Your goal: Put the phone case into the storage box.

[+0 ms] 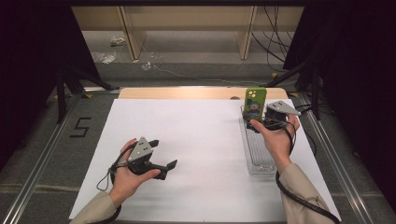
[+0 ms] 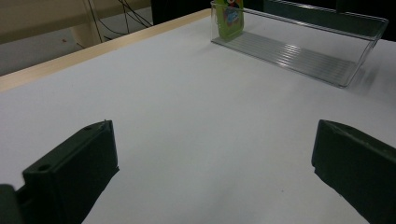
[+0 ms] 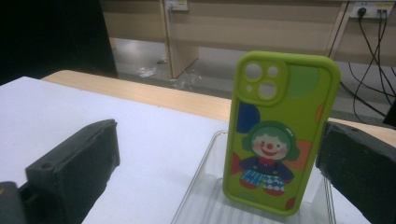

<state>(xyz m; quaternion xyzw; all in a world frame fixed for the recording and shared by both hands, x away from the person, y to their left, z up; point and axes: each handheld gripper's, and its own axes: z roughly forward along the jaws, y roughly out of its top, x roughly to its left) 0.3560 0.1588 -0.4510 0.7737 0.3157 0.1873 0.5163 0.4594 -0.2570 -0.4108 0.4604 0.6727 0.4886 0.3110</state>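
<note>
Green, with a clown printed on it, one phone case [image 3: 279, 135] stands upright at the far end of one clear plastic tray [image 1: 258, 158], which lies on the right side of the white table sheet [image 1: 201, 140]. Two grippers are in hand. The right gripper [image 1: 262, 122] has its jaws spread, one on each side of the case, neither seen pressing it. The left gripper [image 1: 164, 156] hovers well apart over bare sheet, jaws spread wide on nothing.
</note>
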